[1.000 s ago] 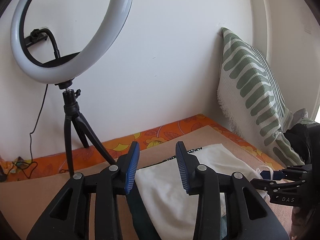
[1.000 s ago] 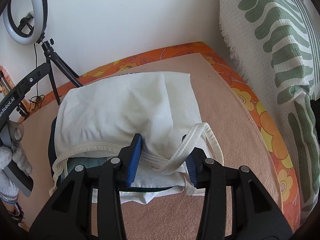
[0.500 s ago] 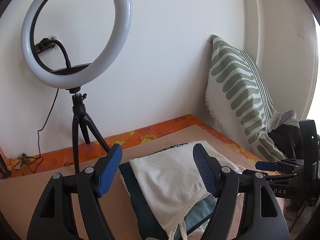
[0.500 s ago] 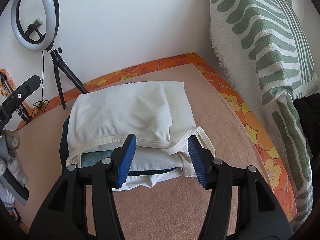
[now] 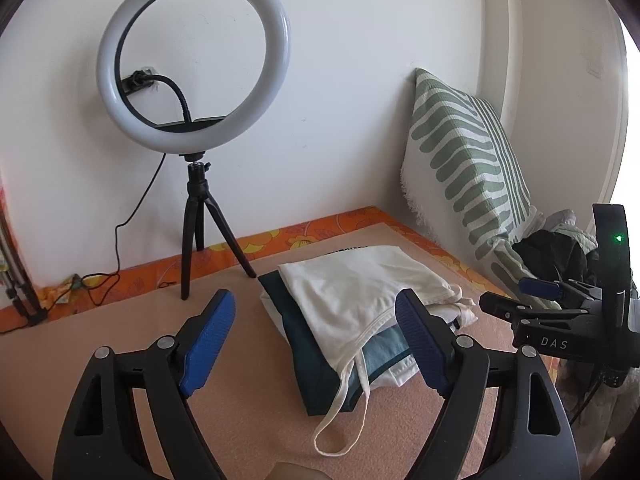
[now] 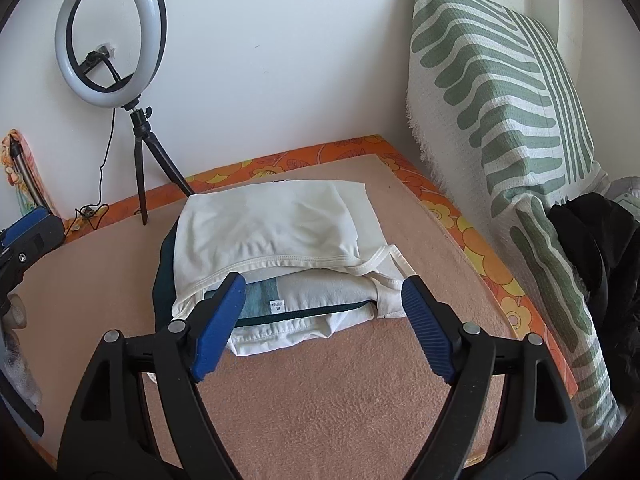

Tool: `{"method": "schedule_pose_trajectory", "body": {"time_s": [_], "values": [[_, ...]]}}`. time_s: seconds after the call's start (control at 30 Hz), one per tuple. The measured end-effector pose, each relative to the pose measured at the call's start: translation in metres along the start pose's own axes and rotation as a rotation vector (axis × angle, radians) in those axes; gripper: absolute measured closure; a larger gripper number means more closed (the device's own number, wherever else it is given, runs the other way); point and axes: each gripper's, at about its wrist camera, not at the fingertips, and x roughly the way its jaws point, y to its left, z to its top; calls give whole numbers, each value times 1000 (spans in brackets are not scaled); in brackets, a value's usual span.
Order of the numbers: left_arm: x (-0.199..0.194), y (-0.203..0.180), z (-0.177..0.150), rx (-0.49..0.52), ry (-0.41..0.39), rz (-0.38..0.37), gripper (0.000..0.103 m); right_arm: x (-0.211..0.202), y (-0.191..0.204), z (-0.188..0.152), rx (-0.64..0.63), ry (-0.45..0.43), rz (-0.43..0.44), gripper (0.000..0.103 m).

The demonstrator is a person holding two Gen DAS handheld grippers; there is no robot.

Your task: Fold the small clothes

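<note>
A folded cream tank top lies on top of a stack of folded clothes on the tan mat; it also shows in the left wrist view, with one strap trailing onto the mat. My right gripper is open and empty, just in front of the stack. My left gripper is open and empty, back from the stack's near-left side. The right gripper also shows at the right of the left wrist view.
A ring light on a black tripod stands by the wall at the back left. A green-striped pillow leans against the right wall, with dark clothes beside it. An orange floral sheet edges the mat.
Both grippers have opened wide and pulled back from the stack. The cream top, held a second ago, now lies free on the stack.
</note>
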Motion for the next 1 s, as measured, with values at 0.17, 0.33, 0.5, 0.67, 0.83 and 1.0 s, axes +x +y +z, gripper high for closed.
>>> {"method": "schedule_pose_trajectory", "body": {"time_s": [0.17, 0.33, 0.5, 0.67, 0.83, 1.0], "values": [[-31, 9, -15, 10, -4, 25, 16, -23, 25, -11, -49, -41, -30, 18], [-60, 21, -28, -3, -11, 66, 5, -48, 50, -24, -79, -75, -26, 18], [-84, 24, -41, 11, -16, 85, 4, -68, 67, -39, -75, -98, -1, 8], [-100, 21, -60, 37, 0, 94, 2, -86, 76, -57, -44, -141, 8, 7], [-105, 19, -80, 40, 40, 110, 1, -94, 81, -72, -34, -170, 7, 0], [-108, 23, -99, 25, 64, 101, 1, -95, 85, -85, -24, -190, -6, 0]]}}
